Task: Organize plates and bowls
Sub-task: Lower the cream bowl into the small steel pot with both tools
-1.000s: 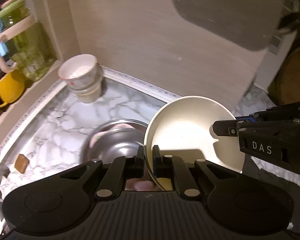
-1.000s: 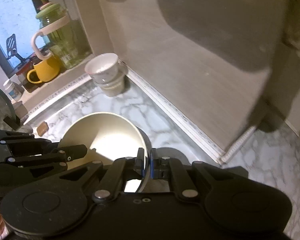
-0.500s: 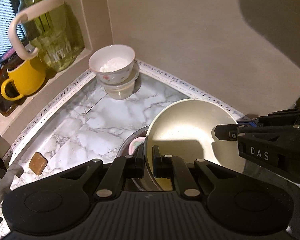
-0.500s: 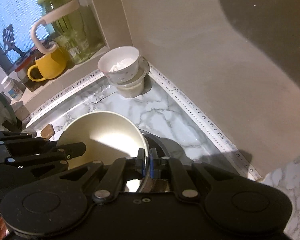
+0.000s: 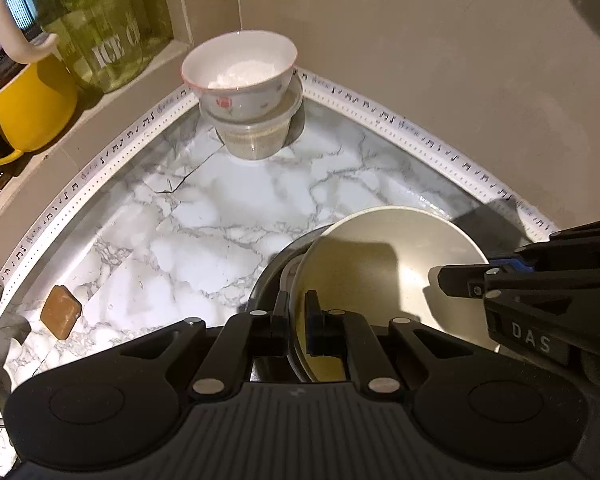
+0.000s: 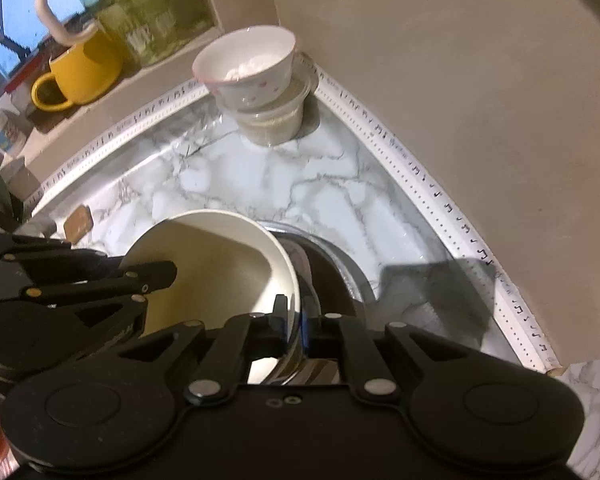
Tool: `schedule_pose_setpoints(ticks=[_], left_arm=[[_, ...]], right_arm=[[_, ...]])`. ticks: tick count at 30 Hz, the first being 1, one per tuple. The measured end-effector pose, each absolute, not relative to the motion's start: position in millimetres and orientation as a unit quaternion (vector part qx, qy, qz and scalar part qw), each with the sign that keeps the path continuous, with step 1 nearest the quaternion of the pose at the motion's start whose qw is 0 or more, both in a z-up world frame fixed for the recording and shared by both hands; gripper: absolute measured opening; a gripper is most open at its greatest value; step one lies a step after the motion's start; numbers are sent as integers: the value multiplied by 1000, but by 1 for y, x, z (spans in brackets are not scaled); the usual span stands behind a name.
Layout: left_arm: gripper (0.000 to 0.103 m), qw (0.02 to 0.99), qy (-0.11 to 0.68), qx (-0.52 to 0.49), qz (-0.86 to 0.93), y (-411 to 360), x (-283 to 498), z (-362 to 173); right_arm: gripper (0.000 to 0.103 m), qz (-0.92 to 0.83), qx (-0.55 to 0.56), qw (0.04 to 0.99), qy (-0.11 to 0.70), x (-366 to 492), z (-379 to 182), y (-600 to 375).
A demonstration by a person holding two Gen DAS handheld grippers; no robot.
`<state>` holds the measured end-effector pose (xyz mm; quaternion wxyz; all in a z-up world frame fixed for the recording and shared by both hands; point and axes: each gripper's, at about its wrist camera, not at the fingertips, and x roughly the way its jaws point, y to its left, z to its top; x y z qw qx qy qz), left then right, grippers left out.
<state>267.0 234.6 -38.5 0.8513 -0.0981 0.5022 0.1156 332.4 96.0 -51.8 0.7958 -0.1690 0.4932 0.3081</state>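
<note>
Shift: since a second ago you have carried the stack toward the wall corner — the small floral bowl on its clear tub now looms much closer, and the jar and yellow mug have slid to the frame's edge.

Left gripper: nearly closed, fingers pinching the near rim of the cream bowl, one inside and one outside.

Right gripper: nearly closed too, gripping the opposite rim; whether it also catches the steel rim beside it, you cannot tell.

Where the bowl sits: tilted, nested in or against the steel bowl, above the marble counter; contact between steel and counter is hidden.

Risk — slip: two thin rim pinches on a tilted, glazed bowl; if your hands drift apart or twist unevenly, it could rotate out of one grip.

Risk — clatter: the steel bowl looks loosely carried, so a quick set-down could knock it against the cream one.

Risk — corner: pushing further forward could nudge the floral bowl off its tub.

Look of the bowl: cream, wide and shallow, smooth matte interior, apparently empty, half in shadow.
</note>
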Motion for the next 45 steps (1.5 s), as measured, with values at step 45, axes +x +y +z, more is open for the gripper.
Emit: schedule_pose_setpoints(ticks=[45], left_arm=[[9, 850, 507, -110, 93, 248, 264, -50]], right_arm=[[32, 327, -166, 784, 500, 333, -51, 90]])
